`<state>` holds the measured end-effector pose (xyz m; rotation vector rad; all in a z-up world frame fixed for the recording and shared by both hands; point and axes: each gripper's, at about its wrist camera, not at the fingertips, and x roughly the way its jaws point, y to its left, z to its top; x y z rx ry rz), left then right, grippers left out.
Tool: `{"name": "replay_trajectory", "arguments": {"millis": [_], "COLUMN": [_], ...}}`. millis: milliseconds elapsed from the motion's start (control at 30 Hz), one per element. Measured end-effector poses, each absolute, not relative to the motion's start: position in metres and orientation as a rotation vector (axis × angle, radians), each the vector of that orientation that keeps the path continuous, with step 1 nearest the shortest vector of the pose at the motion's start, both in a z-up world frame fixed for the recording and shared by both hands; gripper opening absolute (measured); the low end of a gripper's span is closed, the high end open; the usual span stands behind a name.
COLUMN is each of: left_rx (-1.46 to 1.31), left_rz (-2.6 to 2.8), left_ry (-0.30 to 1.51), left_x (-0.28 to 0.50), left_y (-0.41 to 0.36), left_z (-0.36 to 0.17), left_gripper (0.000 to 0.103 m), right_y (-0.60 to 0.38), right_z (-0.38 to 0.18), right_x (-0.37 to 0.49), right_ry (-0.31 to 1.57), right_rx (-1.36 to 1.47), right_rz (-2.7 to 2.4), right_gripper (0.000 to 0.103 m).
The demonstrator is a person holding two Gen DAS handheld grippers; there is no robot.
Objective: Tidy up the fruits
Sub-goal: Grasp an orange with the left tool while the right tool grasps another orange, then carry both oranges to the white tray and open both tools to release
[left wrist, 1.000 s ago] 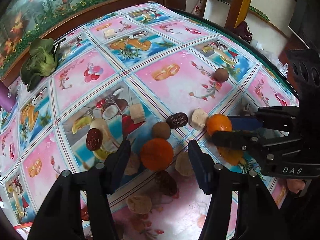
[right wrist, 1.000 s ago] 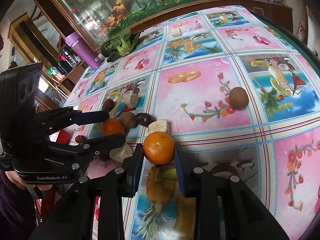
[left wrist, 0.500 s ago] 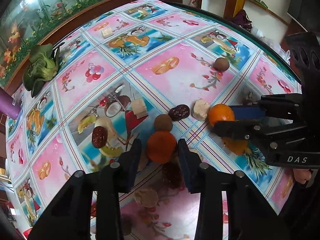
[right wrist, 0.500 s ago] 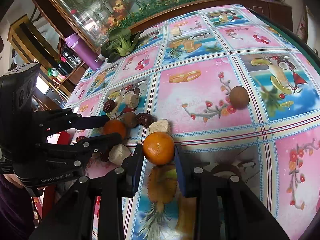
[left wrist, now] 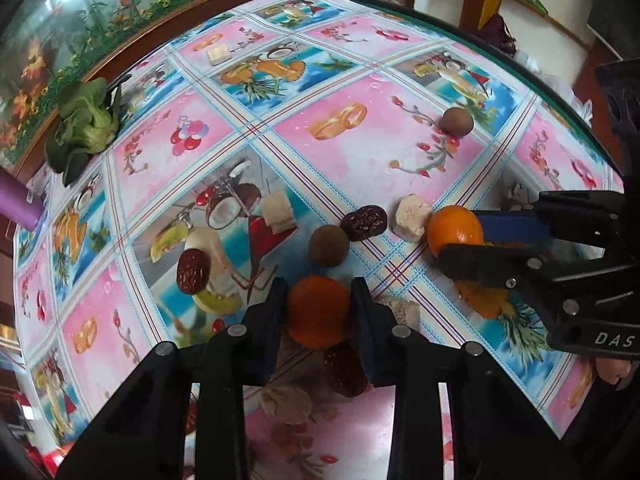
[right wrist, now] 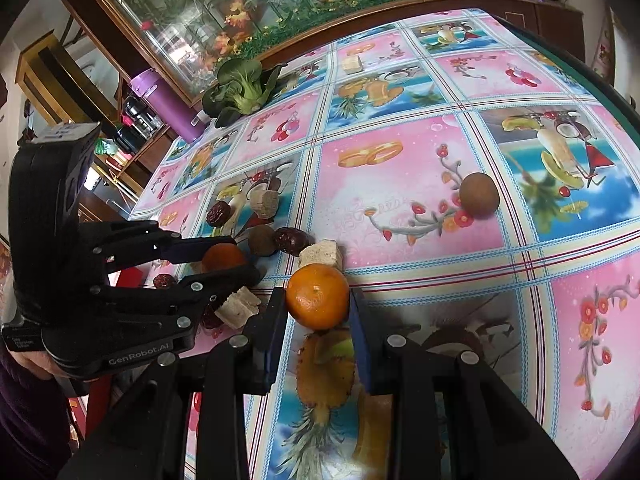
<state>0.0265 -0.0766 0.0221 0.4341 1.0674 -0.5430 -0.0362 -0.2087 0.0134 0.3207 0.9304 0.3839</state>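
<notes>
Clamping an orange (left wrist: 318,312) between both fingers of the left gripper (left wrist: 319,312), low over the tablecloth (left wrist: 360,152) amid scattered snacks. Pinching a second orange (right wrist: 317,295) in the right gripper (right wrist: 318,300), pads pressed against both sides, just above a printed pineapple. Seen from the left wrist only: a dark date (left wrist: 346,366) and a pale biscuit (left wrist: 286,402) lying under the gripper, plus another date (left wrist: 193,271) off to the left. Seen from the right wrist only: a purple bottle (right wrist: 166,102) upright at the table's far edge, and a hand (right wrist: 34,360) gripping the left tool's handle. Shared by both views: a brown round fruit (left wrist: 329,245), a wrinkled date (left wrist: 364,222) touching it and a pale cube (left wrist: 412,220) just beside, a lone brown fruit (right wrist: 479,194) well apart, and leafy greens (right wrist: 240,90) near the far edge. Hard to tell whether either orange rests on the cloth or hangs slightly clear, perhaps lifted.
</notes>
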Motion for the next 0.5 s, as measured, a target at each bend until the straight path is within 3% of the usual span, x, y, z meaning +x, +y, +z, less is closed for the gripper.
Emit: {"name": "replay_trajectory", "arguments": {"millis": [267,500], "left_rx": [0.159,0.013], "left_rz": [-0.466,-0.262], "left_ry": [0.87,0.764], "left_x": [-0.035,-0.117], "left_y": [-0.033,0.052], "left_z": [0.075,0.098], "left_gripper": [0.034,0.034], "right_y": [-0.198,-0.156], "right_z": [0.029,0.042], "right_x": [-0.049,-0.069], "right_ry": [0.813,0.756], "right_rx": [0.25,0.148], "right_rz": [0.396,0.439], "right_gripper": [0.03,0.03]}}
